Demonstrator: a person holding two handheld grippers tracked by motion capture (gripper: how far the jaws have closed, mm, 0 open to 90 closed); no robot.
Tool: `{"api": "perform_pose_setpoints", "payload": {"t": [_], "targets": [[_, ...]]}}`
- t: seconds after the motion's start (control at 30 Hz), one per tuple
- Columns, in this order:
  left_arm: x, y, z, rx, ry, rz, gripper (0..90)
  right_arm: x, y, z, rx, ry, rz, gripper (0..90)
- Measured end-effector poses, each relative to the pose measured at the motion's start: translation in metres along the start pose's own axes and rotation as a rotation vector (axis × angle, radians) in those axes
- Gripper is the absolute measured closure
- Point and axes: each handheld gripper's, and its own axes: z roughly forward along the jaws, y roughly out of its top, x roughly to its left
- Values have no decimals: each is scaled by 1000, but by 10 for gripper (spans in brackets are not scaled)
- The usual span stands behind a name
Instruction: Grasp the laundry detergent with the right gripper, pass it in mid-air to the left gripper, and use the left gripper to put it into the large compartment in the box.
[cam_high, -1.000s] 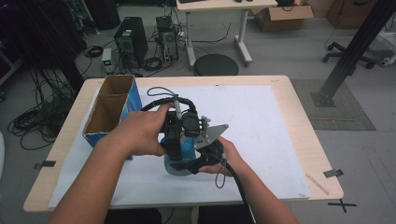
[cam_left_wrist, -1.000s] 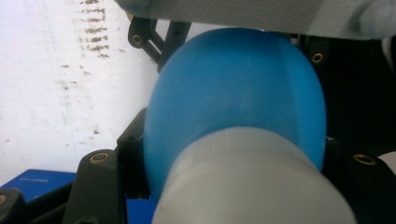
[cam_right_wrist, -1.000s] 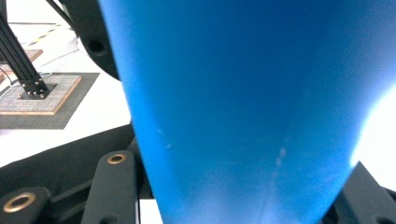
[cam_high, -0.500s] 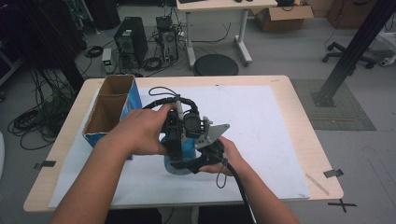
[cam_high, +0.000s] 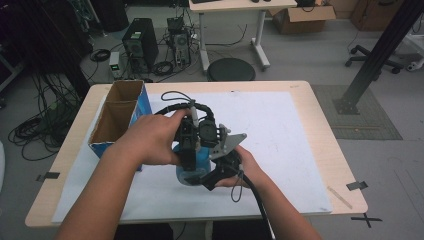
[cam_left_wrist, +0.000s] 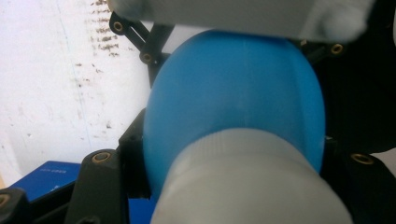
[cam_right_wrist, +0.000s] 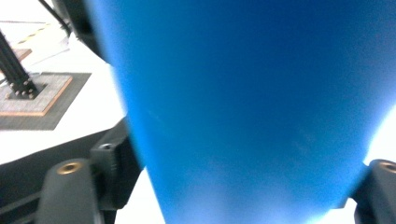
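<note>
Cardboard box (cam_high: 119, 114) just beside blue bottle (cam_high: 192, 165)

Grey floor (cam_high: 300, 55), tangled cables (cam_high: 40, 125), second desk (cam_high: 235, 6) behind.

Both forearms enter from the bottom of the high view and meet at centre frame. The left gripper (cam_high: 192, 162) points downward, jaws clamped. The right gripper (cam_high: 212, 177), lower and just right of it, has jaws that have just been opening.
</note>
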Motion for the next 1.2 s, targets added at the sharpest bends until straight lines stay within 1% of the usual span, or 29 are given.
{"api": "perform_pose_setpoints", "payload": {"t": [0.07,0.13,0.2,0.27,0.33,0.5,0.57,0.6,0.67,0.73,0.8,0.87,0.93,1.03,1.1,1.2], "targets": [[-1,0,-1,-3,1,5,385,0,-1,-1,-5,0,5,237],[-2,0,-1,-4,3,6,385,-1,-2,-2,-26,-6,26,198],[-2,0,-2,-2,2,7,385,-2,-2,-4,-38,-5,38,209],[-2,0,-2,1,3,6,385,-1,-2,-5,-49,-7,49,165],[-2,-1,-3,-1,4,6,385,-1,-2,-6,-55,-10,55,156],[-2,-2,-3,-2,3,6,385,-2,-2,-7,-71,26,69,125],[-2,-2,-4,-4,3,6,385,-2,-2,-7,-73,40,75,99],[-2,-2,-4,-4,1,6,385,-2,-2,-7,-74,38,77,94],[-1,-2,-4,-2,2,4,385,-2,-2,-6,-79,38,81,42],[-1,-2,-5,-2,1,3,385,-1,-2,-6,-78,41,81,34],[0,-2,-5,2,-1,3,385,-1,-2,-7,-80,54,78,0],[0,-2,-4,3,-2,2,384,0,-2,-8,-87,66,74,0],[0,-2,-4,7,-8,3,385,0,-2,-11,-99,61,82,0],[1,-2,-5,13,-17,1,385,0,-2,-15,-119,67,89,0],[1,-3,-6,9,-19,1,384,-1,-3,-19,-125,69,95,0],[2,-5,-11,3,-23,-11,384,-2,-6,-28,-133,66,104,0]]}}
